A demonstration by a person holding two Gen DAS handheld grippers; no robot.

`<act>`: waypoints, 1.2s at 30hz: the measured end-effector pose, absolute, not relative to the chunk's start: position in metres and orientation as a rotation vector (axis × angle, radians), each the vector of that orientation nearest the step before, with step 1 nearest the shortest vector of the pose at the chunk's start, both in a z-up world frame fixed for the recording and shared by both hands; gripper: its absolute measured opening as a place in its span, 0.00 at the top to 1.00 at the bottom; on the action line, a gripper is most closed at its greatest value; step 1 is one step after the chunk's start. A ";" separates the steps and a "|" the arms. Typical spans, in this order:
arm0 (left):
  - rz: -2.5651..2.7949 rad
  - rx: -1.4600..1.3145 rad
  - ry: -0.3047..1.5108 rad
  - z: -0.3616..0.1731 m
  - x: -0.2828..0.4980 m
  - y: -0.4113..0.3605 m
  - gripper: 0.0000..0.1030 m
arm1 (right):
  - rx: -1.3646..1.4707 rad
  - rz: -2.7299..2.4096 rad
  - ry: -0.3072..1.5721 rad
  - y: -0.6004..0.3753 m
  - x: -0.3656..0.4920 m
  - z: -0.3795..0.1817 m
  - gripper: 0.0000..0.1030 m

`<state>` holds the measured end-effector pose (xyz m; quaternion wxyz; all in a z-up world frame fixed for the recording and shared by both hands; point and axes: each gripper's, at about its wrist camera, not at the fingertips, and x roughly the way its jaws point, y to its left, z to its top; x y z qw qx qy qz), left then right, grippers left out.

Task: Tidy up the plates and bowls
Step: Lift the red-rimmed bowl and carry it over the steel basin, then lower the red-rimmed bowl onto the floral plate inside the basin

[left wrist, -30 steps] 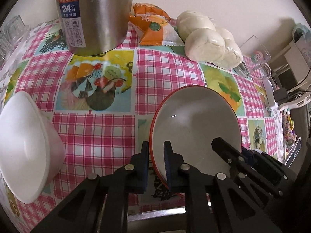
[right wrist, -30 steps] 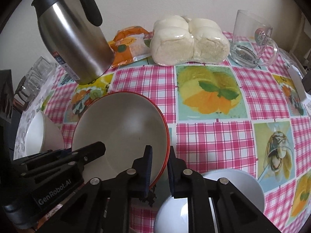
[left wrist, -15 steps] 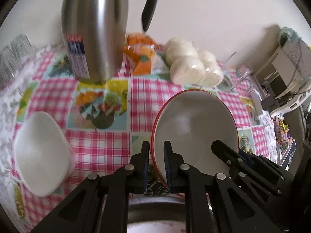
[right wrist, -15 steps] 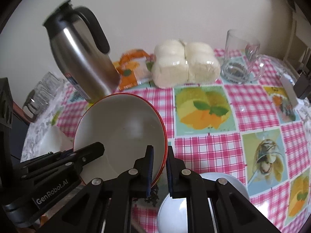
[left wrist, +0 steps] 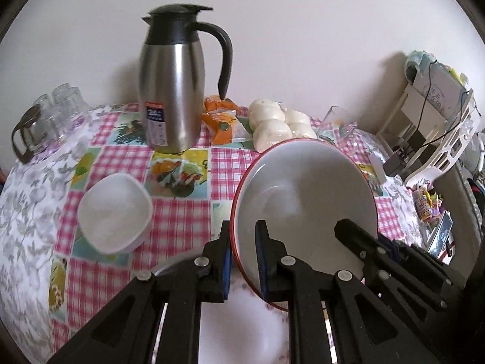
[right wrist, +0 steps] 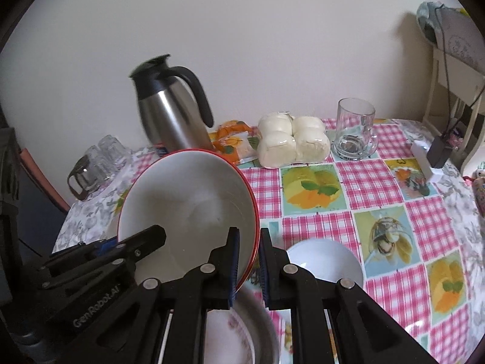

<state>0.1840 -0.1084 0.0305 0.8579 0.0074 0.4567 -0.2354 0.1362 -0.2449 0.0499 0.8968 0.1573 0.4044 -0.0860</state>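
Observation:
A large white bowl with a red rim (left wrist: 303, 200) (right wrist: 188, 209) hangs in the air above the table, held on both sides. My left gripper (left wrist: 242, 261) is shut on its left rim and my right gripper (right wrist: 248, 261) is shut on its right rim. A small white squarish bowl (left wrist: 115, 212) sits on the checked tablecloth to the left. A shallow white bowl (right wrist: 324, 261) sits to the right. Below the grippers lies a flowered plate on a metal dish (right wrist: 242, 330), partly hidden by the fingers.
At the back stand a steel thermos jug (left wrist: 172, 97) (right wrist: 169, 118), an orange snack packet (left wrist: 221, 118), a pack of white buns (right wrist: 294, 139) and a glass mug (right wrist: 354, 130). Upturned glasses (left wrist: 48, 118) stand far left. White furniture with cables (left wrist: 430, 127) is right of the table.
Both grippers have risen and pulled back with the red-rimmed bowl, which has left the tablecloth. The jug and other objects look smaller and farther, and the flowered plate has come into view below.

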 end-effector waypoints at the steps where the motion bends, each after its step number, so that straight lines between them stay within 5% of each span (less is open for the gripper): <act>1: -0.491 0.010 0.951 0.032 0.177 -0.104 0.85 | 0.325 -0.177 0.835 -0.242 0.132 0.050 0.87; 18: -0.438 -0.016 0.938 0.024 0.107 -0.060 0.85 | 0.362 -0.137 0.805 -0.197 0.058 0.048 0.87; 36: -0.414 -0.061 1.017 0.000 0.114 -0.039 0.85 | 0.376 -0.108 0.869 -0.182 0.064 0.022 0.87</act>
